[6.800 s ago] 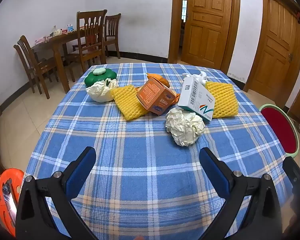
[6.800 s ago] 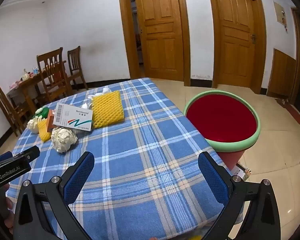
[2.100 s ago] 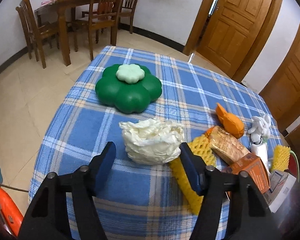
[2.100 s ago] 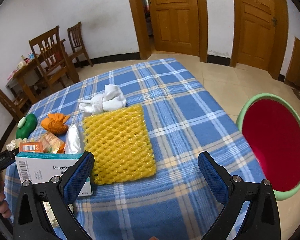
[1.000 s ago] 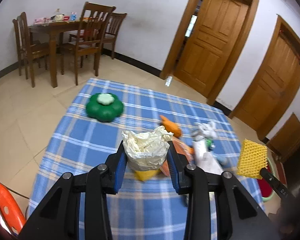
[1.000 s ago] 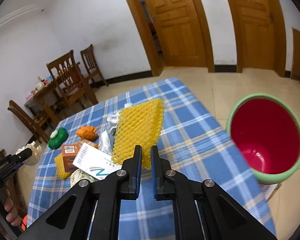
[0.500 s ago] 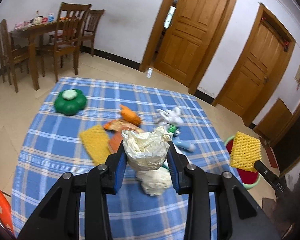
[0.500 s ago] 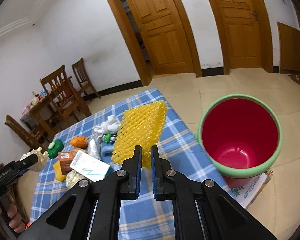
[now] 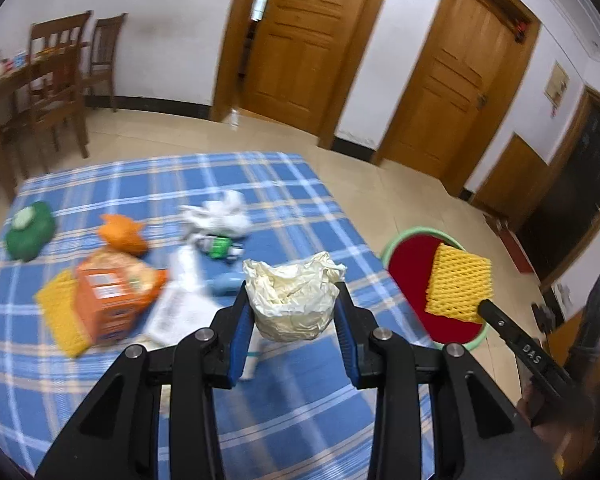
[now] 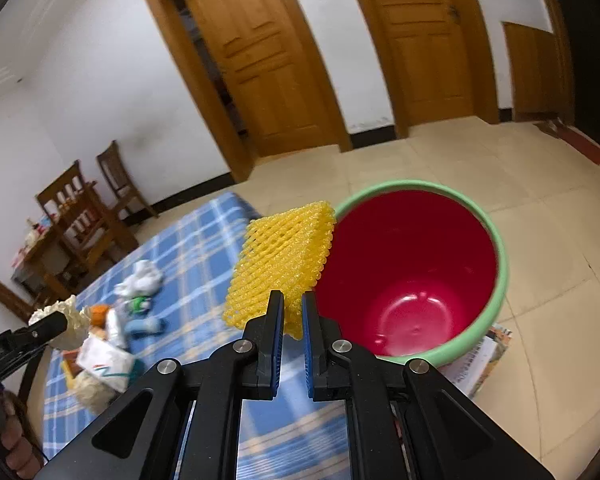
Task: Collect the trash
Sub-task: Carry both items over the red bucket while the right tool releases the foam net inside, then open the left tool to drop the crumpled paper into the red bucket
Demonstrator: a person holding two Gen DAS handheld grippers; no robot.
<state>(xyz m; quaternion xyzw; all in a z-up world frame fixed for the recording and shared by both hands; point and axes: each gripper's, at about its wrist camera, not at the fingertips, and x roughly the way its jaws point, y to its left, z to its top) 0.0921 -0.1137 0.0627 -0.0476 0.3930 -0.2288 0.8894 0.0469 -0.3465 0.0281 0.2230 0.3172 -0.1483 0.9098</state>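
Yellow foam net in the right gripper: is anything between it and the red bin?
Nothing visible. The foam net, pinched in the right gripper, hangs at the near rim of the bin, whose mouth is open and looks empty.

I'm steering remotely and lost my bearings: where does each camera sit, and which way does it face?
Left wrist: sits on the left gripper, looks across the plaid table; its fingers grip crumpled paper.
Right wrist: sits on the right gripper, looks down at the red bin; its fingers pinch yellow foam net; a hand shows lower left.
Shared: table, bin, net, paper.
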